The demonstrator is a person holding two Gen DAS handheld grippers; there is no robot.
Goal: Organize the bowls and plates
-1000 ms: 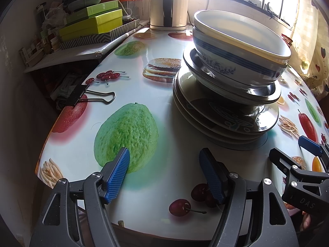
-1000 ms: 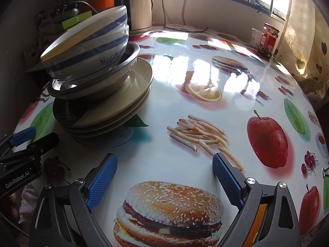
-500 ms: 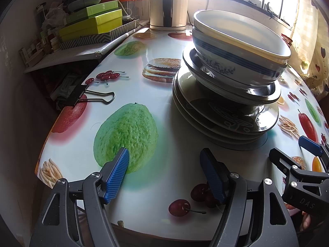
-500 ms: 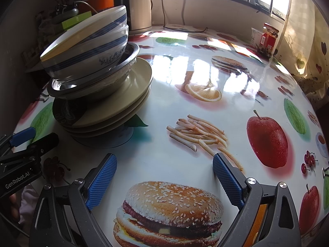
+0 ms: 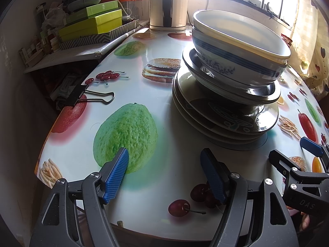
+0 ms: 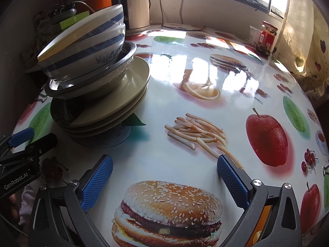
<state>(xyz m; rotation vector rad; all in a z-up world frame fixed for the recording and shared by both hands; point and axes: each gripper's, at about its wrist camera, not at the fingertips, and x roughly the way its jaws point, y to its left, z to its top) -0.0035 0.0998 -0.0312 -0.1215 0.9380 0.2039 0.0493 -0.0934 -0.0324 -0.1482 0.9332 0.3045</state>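
Observation:
One stack stands on the food-print table (image 5: 176, 170). Two white bowls with blue bands (image 5: 238, 51) (image 6: 86, 47) sit in a steel bowl (image 5: 257, 96) (image 6: 86, 86), which rests on several plates (image 5: 224, 121) (image 6: 115, 107). My left gripper (image 5: 166, 164) is open and empty, low over the table's near edge, short of the stack. My right gripper (image 6: 164, 168) is open and empty, to the right of the stack, over a printed burger. Each gripper shows at the edge of the other's view.
A binder clip (image 5: 88, 96) lies at the table's left edge. Green boxes (image 5: 92, 24) are piled on a side shelf. A kettle (image 5: 168, 4) (image 6: 137, 10) stands behind the stack. A red-lidded jar (image 6: 267, 37) stands at the far right, below the window.

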